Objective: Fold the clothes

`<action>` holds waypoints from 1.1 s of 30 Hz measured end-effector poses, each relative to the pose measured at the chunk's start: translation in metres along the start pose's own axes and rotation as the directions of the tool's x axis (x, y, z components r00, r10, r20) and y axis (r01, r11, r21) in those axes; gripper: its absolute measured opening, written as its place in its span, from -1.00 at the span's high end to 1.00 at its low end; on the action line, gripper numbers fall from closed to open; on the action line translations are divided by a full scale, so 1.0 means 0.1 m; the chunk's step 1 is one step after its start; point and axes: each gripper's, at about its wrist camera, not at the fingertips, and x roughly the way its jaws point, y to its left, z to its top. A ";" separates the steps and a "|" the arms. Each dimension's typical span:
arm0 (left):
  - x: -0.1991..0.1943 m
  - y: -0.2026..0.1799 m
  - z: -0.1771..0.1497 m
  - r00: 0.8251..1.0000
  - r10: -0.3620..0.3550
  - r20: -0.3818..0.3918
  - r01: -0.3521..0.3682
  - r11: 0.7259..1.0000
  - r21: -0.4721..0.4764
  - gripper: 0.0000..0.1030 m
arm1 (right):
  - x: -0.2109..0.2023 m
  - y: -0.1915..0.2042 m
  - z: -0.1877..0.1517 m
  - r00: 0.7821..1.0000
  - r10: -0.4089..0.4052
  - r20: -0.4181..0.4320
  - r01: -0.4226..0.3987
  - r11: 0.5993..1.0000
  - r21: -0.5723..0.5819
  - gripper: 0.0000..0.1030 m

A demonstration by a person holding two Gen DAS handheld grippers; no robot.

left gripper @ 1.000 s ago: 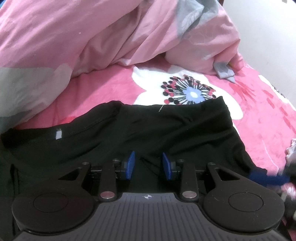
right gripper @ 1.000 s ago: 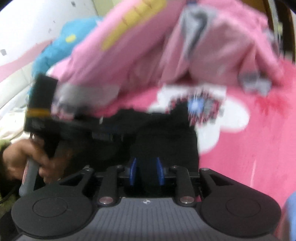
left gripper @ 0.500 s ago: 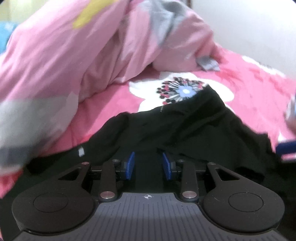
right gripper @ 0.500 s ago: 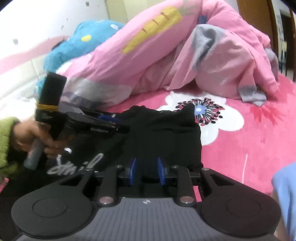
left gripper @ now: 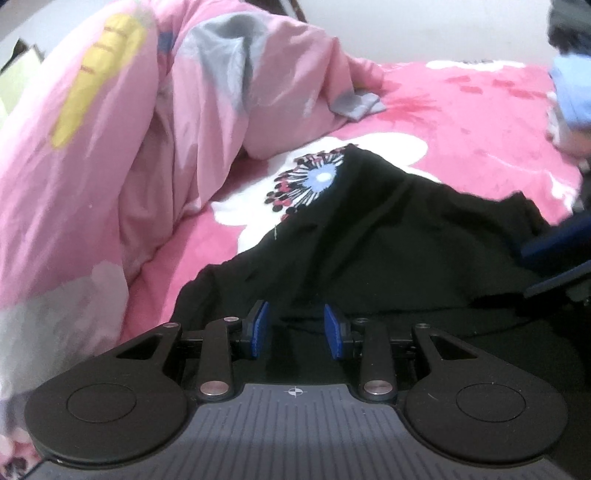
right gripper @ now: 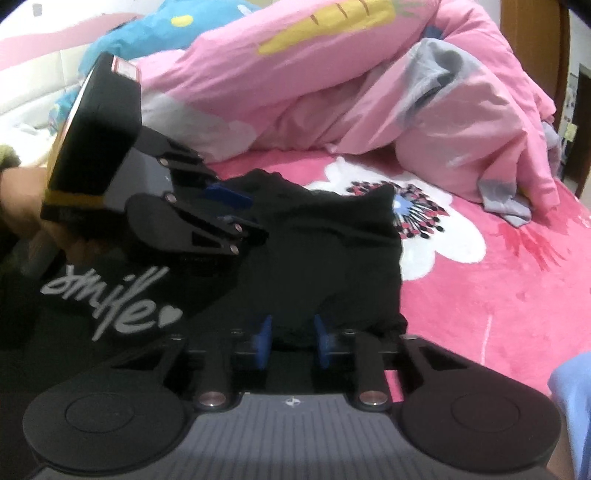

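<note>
A black T-shirt (left gripper: 369,240) lies crumpled on the pink flowered bedsheet (left gripper: 461,122), one corner reaching the flower print. My left gripper (left gripper: 297,330) has black cloth running between its blue pads and appears shut on it. In the right wrist view the T-shirt (right gripper: 325,258) shows a grey "smile" print (right gripper: 110,299) at lower left. My right gripper (right gripper: 291,341) is shut on a bunched fold of the T-shirt. The left gripper (right gripper: 247,218) hovers over the shirt's left part, held by a hand (right gripper: 22,199). The right gripper (left gripper: 535,266) shows at the left wrist view's right edge.
A heaped pink quilt (right gripper: 369,92) with a carrot print fills the back of the bed. A blue plush shape (right gripper: 147,33) lies behind it at the left. Light blue cloth (right gripper: 572,406) sits at the right edge. Bare pink bedsheet (right gripper: 498,295) spreads to the right.
Both grippers have lifted and moved with the black T-shirt, which went from lying flat to bunched and drawn up. The left gripper now looms nearer in the right wrist view.
</note>
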 end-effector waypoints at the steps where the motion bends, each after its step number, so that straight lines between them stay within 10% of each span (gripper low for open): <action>1: 0.00 0.00 0.00 1.000 -0.002 0.000 0.002 1.000 -0.002 0.37 | -0.03 0.00 0.00 1.000 0.003 0.009 -0.003 1.000 0.009 0.80; 13: -0.01 0.01 -0.05 1.000 -0.021 0.003 0.021 0.999 -0.027 0.38 | -0.19 -0.13 0.00 0.994 0.085 0.063 -0.095 0.979 0.178 0.84; 19: -0.03 0.07 -0.09 0.999 -0.031 -0.006 0.031 0.997 -0.071 0.97 | -0.22 -0.16 0.00 0.988 0.135 0.074 -0.148 0.963 0.226 0.84; 24: -0.09 0.22 -0.12 0.999 -0.035 -0.010 0.032 0.983 -0.180 1.00 | -0.19 -0.07 -0.04 0.987 0.150 0.051 -0.158 0.959 0.236 0.84; 33: -0.21 0.43 -0.03 0.999 -0.027 -0.016 0.021 0.954 -0.298 0.91 | -0.35 -0.10 -0.16 0.990 0.129 0.059 -0.140 0.963 0.232 0.26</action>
